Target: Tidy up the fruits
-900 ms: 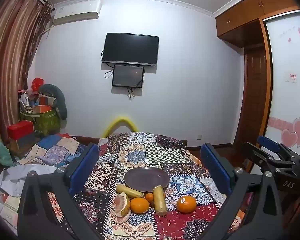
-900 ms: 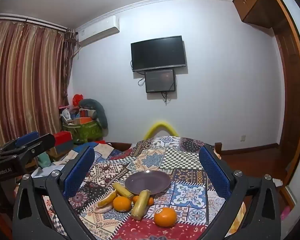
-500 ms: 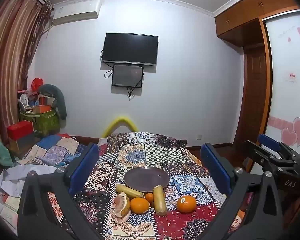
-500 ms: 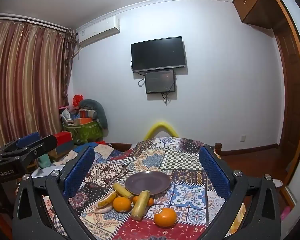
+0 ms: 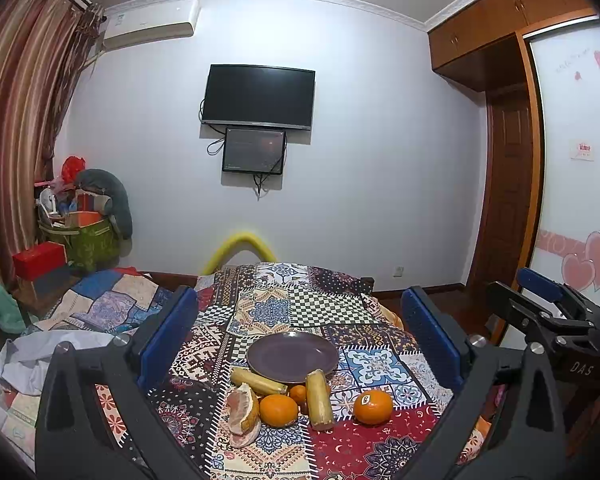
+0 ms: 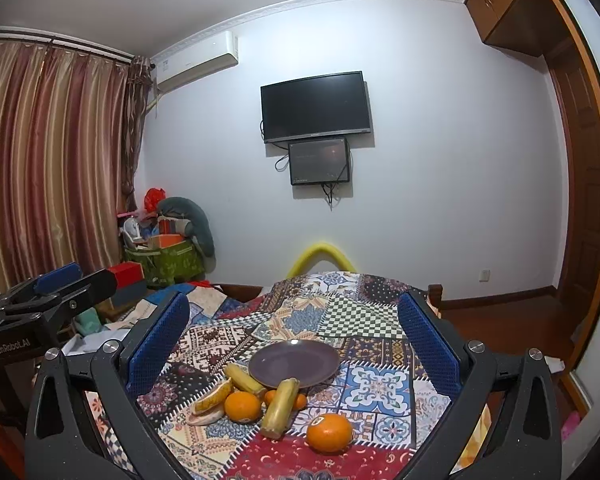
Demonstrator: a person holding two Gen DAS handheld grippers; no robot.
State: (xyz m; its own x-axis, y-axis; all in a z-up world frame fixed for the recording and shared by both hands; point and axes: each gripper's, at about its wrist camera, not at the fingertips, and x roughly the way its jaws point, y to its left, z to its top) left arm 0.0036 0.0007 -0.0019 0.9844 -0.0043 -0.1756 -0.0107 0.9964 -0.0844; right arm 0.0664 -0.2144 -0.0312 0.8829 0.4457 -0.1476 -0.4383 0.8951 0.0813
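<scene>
Both the left hand-held gripper (image 5: 300, 320) and the right hand-held gripper (image 6: 294, 320) stand wide apart, gripping nothing. Ahead between their fingers, on the patchwork-covered worktop (image 5: 288, 308), lie the fruits (image 5: 300, 400) (2 bananas, oranges, a pomelo piece) just before the purple plate (image 5: 293, 356).

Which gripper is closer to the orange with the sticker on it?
Right, by a little. The stickered orange lies low and just right of centre between the open right gripper fingers. From the open left gripper it sits further off toward the right finger.
</scene>
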